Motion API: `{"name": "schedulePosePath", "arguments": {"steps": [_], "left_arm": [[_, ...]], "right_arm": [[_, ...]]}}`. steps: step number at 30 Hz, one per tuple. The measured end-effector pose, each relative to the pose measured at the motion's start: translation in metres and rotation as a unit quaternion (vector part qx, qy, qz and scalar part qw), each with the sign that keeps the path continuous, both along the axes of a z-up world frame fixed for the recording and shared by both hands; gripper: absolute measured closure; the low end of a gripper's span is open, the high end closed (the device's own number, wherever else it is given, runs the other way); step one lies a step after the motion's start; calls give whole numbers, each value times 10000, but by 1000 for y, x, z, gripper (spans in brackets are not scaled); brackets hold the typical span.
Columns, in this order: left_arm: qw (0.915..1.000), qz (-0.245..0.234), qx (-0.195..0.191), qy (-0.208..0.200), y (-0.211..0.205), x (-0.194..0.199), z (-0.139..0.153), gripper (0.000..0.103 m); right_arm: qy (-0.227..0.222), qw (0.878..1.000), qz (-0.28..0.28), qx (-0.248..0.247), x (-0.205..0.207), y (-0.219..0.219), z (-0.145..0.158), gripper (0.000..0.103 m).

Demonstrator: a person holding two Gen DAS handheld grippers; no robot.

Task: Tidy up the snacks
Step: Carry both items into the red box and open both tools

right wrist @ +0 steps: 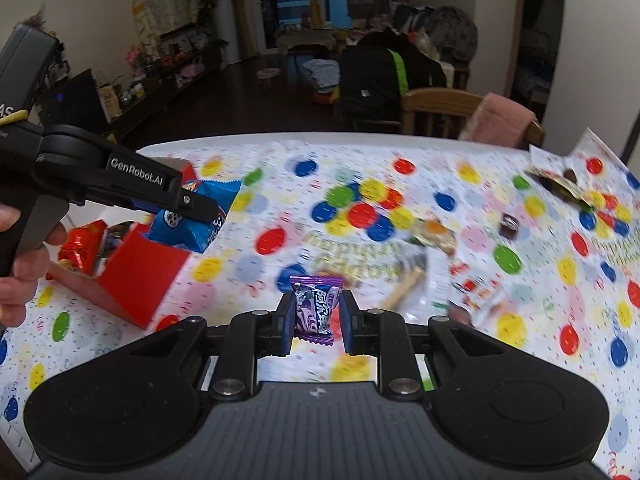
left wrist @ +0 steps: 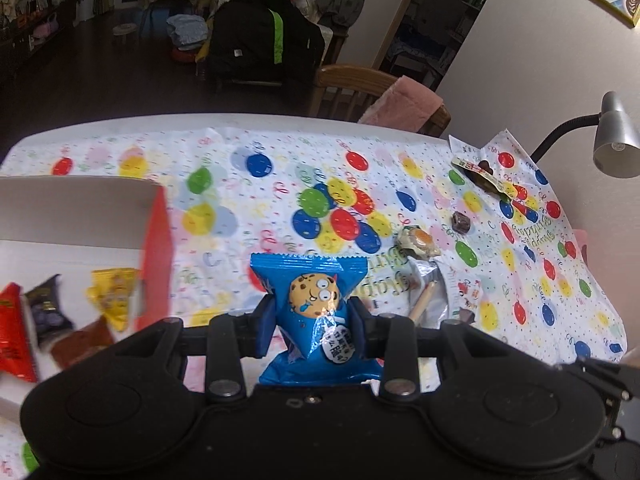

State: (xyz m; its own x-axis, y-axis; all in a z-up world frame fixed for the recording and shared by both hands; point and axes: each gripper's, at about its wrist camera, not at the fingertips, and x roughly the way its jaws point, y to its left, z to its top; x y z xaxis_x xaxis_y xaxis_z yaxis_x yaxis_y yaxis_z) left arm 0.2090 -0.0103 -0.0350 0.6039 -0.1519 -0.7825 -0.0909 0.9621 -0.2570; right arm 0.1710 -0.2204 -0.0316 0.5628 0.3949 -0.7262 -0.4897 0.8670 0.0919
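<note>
Living room behind, dim; wooden chair with a pink towel at the far edge. Desk covered by a balloon-print birthday cloth.

Left tongs closed on a blue cookie packet, gripped across its middle, packet upright with the cartoon face toward the camera. The right wrist view shows these tongs just above the near corner of the red box, so the packet looks about to be dropped in.

The red box holds several snacks already: a yellow packet, a dark packet, red wrappers. This seems to be the collecting point.

Right tongs closed on a purple wrapped candy, held clear of the cloth, well apart from the box. Probably next in line.

Left to sort, on the cloth to the right: an egg-shaped lollipop, a small dark candy, a flat yellow-edged packet. Task about midway, by my reckoning.

Risk: the left tongs crowd the box opening, so the right should wait.
</note>
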Motion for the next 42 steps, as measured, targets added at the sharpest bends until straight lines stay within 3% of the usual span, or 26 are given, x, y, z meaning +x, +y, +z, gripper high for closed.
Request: {"name": "schedulePosePath", "arguments": {"steps": [22,31,42], "left_arm": [[9978,551,289,-239,122,-71,28,68],[9947,914,434,-185,173,-86,26,68],[9885,1331,705,129,232,-86,3,68]], "right_arm": [[-236,9936,1088,201,-19,153,26,81],[-78,9907,1353,150,-12,207,14,81],[211,9869,1586,-183,4,268,-20,81]]}}
